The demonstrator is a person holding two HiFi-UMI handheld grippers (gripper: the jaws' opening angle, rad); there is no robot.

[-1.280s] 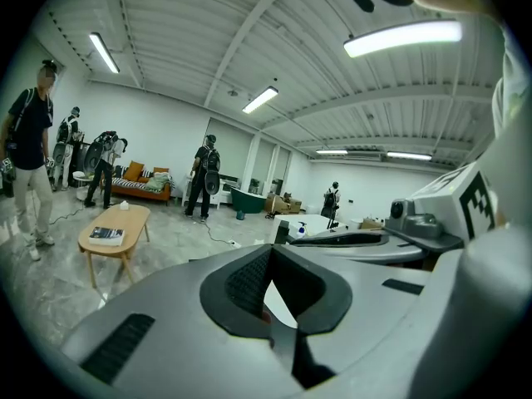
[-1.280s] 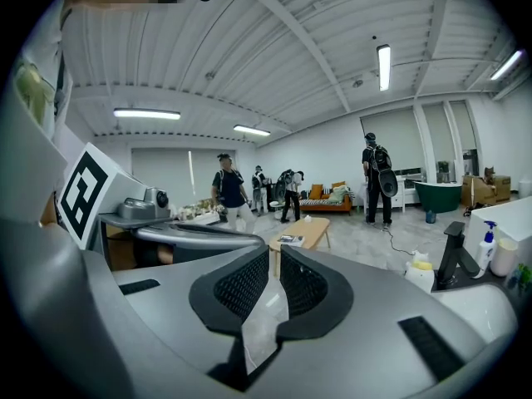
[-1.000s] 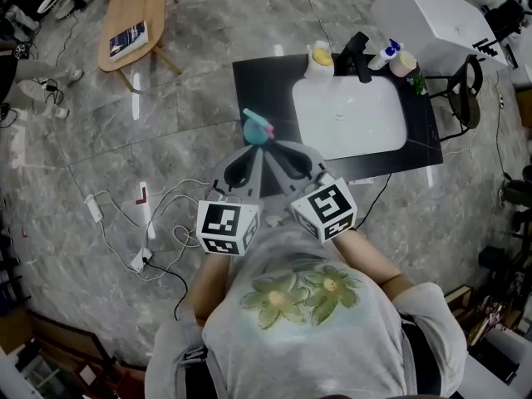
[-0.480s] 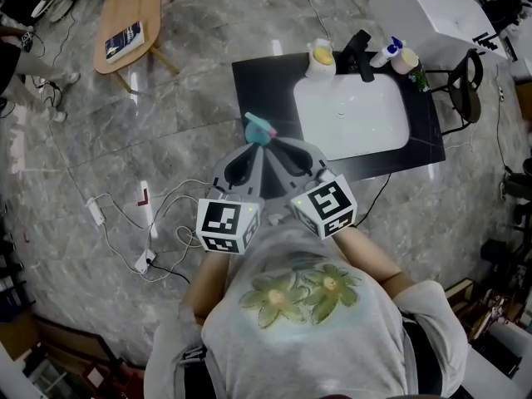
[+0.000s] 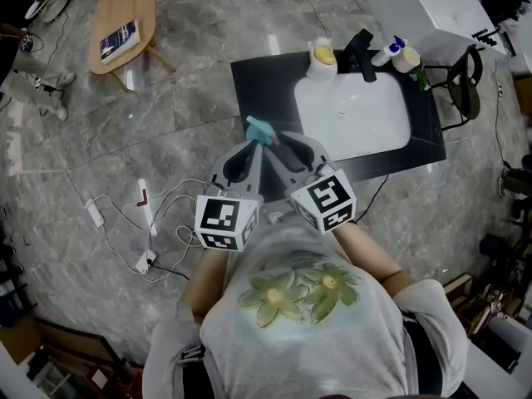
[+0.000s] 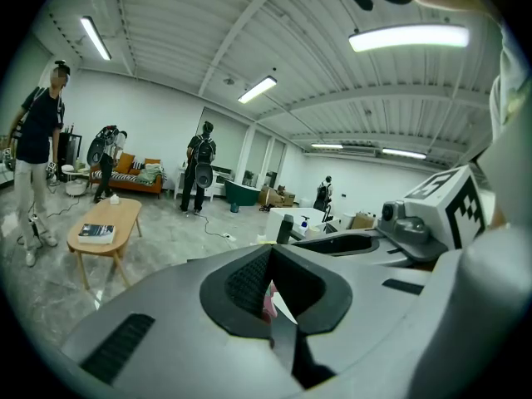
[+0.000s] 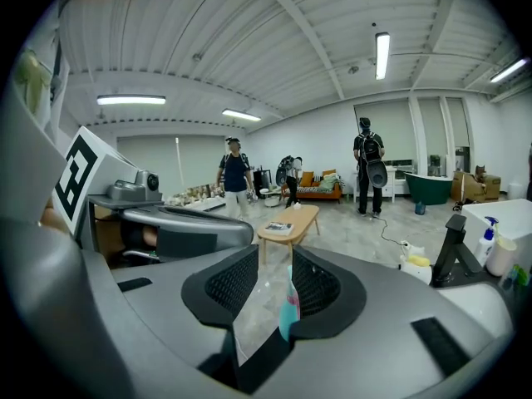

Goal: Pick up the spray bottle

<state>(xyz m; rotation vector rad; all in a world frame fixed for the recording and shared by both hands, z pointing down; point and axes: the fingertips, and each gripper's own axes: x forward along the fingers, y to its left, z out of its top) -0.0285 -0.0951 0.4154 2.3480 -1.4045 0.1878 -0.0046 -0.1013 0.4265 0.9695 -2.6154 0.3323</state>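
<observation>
— Where are your claws?
— Both are just before my chest, aimed at 12 o'clock. My left gripper [image 5: 251,143] has its jaws almost together, with a pink sliver in the slit; whether they pinch it, I cannot tell. My right gripper [image 5: 298,146] has its jaws apart, and floor shows between them.
— And the spray bottle?
— The spray bottle [image 5: 260,129], teal with pink, is at both tips, over the black table's [image 5: 249,90] 9 o'clock edge. The white sink [image 5: 353,115] lies beyond at 1 o'clock
</observation>
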